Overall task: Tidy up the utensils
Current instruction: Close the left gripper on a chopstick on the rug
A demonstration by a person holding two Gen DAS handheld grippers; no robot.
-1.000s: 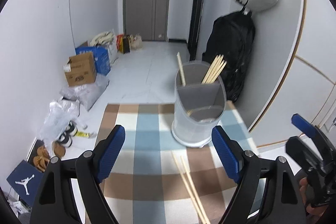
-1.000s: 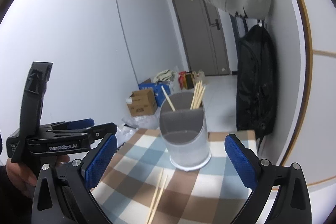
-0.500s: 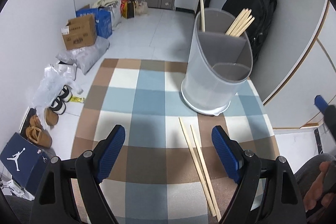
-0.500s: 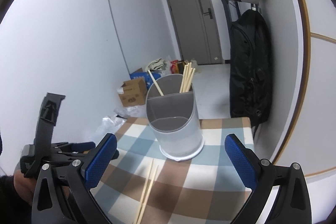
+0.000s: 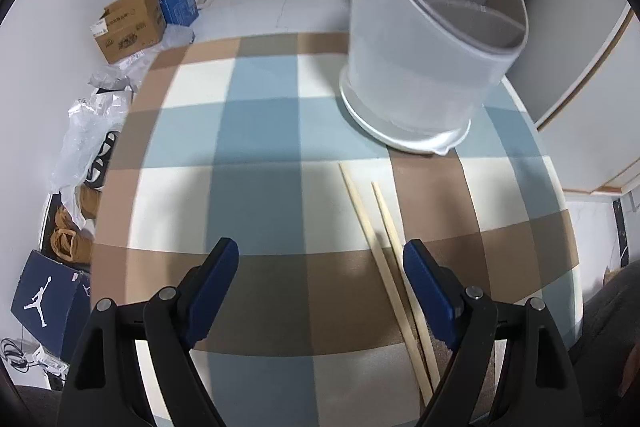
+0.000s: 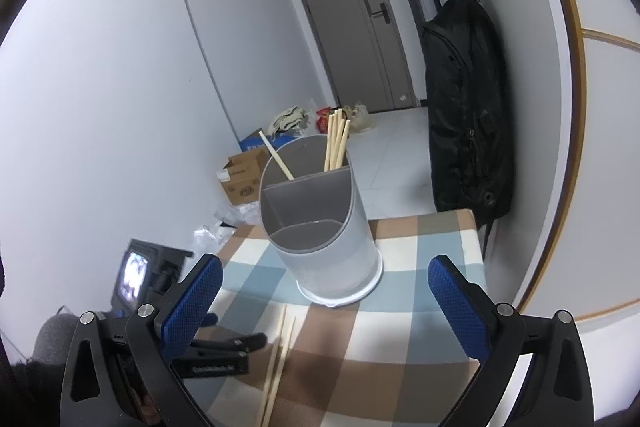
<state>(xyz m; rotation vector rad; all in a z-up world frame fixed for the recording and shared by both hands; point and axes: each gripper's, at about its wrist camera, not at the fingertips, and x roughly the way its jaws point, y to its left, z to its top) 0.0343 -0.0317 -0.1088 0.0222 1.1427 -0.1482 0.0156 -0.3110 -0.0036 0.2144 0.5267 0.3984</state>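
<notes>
Most chopsticks already in holder (image 5: 436, 59), back slots. Two loose chopsticks (image 5: 384, 251) left on checked worktop (image 5: 256, 131), just below holder. Left claw (image 5: 320, 279) spread wide, empty, over them; right claw (image 6: 324, 291) spread too, empty.

Grey holder (image 5: 424, 75); pale chopsticks (image 5: 384, 267); blue-brown-white checked cloth (image 5: 256, 147).
</notes>
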